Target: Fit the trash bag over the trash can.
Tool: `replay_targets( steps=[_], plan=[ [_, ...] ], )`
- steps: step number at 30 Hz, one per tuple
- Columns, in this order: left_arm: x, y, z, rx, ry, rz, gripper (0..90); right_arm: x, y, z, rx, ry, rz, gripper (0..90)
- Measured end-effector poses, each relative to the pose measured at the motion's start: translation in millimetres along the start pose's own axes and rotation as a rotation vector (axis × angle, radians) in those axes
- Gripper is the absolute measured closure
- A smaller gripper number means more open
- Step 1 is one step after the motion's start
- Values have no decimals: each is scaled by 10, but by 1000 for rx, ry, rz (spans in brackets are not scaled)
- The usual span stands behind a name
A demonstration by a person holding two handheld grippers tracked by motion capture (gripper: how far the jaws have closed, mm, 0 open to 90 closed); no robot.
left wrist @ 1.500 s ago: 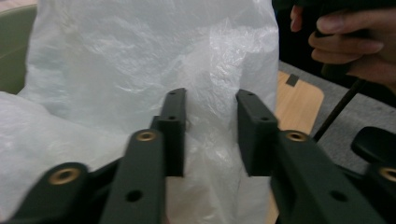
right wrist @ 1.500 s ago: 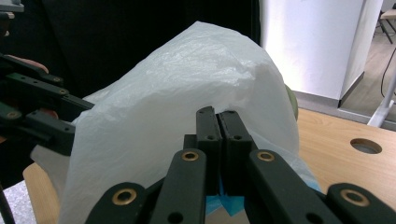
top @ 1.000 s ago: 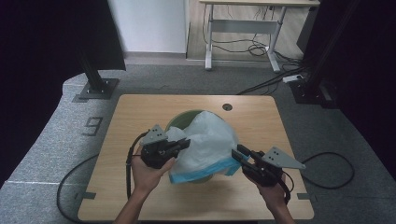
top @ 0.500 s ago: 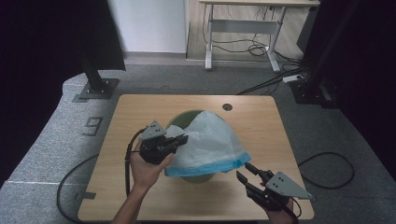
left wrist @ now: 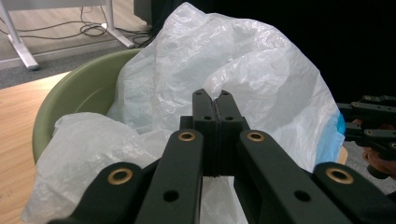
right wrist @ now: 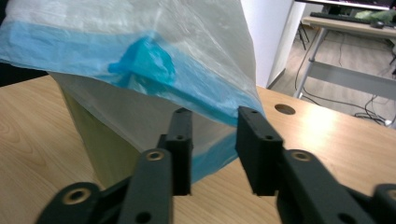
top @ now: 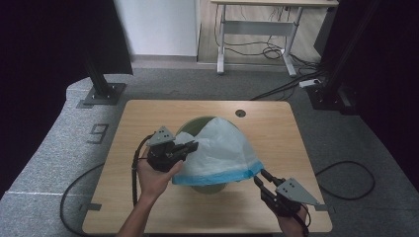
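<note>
**Bag half over the bin, left jaws clamped on it**

Nearest the person, at 5 o'clock on the table [top: 148, 212], the right gripper [top: 263, 178] sits low with its tips just beside the blue hem [top: 217, 176] of the bag [top: 222, 148]. Its jaws have just been closing but stand parted, and in the right gripper view the hem hangs just past the tips with nothing pinched between the pads. At 8 o'clock of the bin [top: 190, 126], the left gripper [top: 190, 146] has its jaws pressed together on the bag's white film; the left gripper view shows the pads meeting with plastic bunched around them. The bag drapes over the green bin at the table's centre, leaving the bin's rim bare from 9 to 12 o'clock
</note>
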State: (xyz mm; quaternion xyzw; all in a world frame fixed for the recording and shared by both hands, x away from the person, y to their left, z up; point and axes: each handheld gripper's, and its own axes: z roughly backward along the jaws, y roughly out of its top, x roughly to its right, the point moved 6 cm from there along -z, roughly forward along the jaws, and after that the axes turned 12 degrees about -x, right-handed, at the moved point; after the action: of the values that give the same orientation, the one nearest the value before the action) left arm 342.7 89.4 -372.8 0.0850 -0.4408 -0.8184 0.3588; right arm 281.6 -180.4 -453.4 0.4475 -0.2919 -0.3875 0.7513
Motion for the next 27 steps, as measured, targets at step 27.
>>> replay_targets(
  steps=[27],
  plan=[
    [-233, 33, 89, 64, -4, 72, 892, 31, -54, -50, -6, 74, 13, 889]
  ],
)
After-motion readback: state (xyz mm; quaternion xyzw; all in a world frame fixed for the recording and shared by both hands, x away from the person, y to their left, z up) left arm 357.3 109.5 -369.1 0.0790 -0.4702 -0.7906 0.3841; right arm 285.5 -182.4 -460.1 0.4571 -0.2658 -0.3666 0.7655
